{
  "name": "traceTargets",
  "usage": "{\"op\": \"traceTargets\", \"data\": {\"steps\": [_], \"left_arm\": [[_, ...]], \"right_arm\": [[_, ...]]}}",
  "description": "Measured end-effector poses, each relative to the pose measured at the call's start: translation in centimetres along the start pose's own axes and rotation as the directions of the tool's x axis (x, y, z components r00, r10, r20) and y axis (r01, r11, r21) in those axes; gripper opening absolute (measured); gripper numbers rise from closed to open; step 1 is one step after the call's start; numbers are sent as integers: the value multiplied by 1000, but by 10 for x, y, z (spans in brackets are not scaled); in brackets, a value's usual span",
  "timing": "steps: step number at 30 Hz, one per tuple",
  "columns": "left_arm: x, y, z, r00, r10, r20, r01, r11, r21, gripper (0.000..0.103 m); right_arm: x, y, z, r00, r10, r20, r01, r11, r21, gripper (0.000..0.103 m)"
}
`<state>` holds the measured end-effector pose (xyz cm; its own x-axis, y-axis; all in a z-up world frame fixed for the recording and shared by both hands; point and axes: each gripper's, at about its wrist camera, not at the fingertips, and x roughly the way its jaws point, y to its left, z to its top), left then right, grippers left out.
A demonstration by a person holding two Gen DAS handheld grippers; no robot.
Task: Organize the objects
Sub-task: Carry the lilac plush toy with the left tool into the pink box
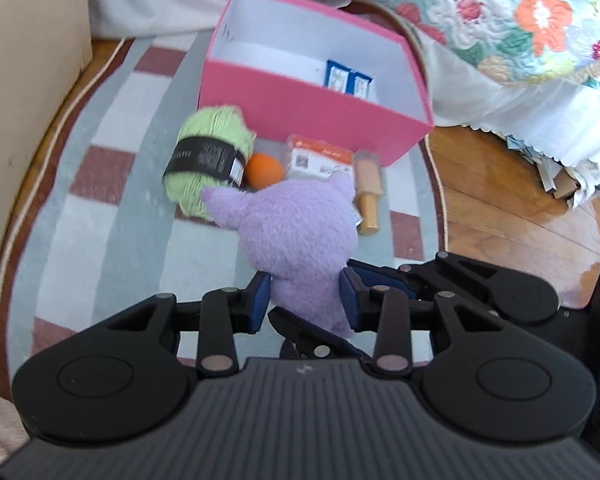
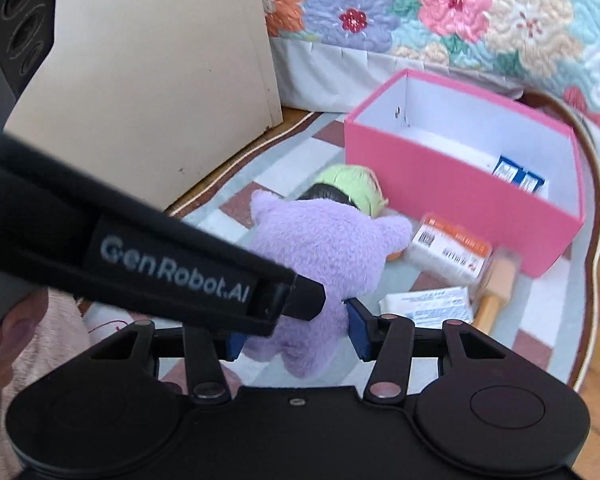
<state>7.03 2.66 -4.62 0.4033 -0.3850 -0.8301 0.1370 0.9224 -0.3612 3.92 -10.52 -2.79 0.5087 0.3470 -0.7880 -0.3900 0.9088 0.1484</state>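
The big pink cardboard box [image 1: 312, 120] sits open in the upper middle of the left wrist view, with small blue packets [image 1: 348, 80] already inside. The soft purple plush toy [image 1: 300, 232] is low in the middle of both views, right in front of the box. I think the step now is to lift the toy and put it in the box. To do it well, hold the toy by its lower body, lift it high over the pink wall, then let go inside.

The left gripper [image 1: 306, 302] has its blue pads on both sides of the toy, squeezing it. The right gripper [image 2: 296, 334] also frames the toy's bottom, but the other tool hides one pad, so I cannot tell if it grips.
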Motion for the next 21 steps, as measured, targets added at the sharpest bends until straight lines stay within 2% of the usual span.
{"op": "traceTargets", "data": {"steps": [5, 9, 13, 20, 21], "left_arm": [[-23, -15, 17, 1000, 13, 27, -14, 999, 43, 36], [-35, -25, 41, 998, -3, 55, -1, 997, 71, 37], [-39, -36, 69, 996, -20, 91, 12, 995, 95, 37], [-36, -52, 121, 994, -33, 104, 20, 993, 119, 38], [-33, -55, 129, 994, -32, 103, 19, 992, 122, 38]], "right_arm": [[-18, -11, 21, 1000, 13, 16, -14, 1000, 20, 55], [-12, -22, 36, 999, 12, 51, -15, 999, 43, 55], [-16, -42, 63, 996, 34, 82, -42, 994, 104, 55], [-17, -67, 101, 992, 25, 124, -40, 993, 114, 55], [-16, -71, 106, 991, -7, 135, -12, 990, 141, 55]]}}
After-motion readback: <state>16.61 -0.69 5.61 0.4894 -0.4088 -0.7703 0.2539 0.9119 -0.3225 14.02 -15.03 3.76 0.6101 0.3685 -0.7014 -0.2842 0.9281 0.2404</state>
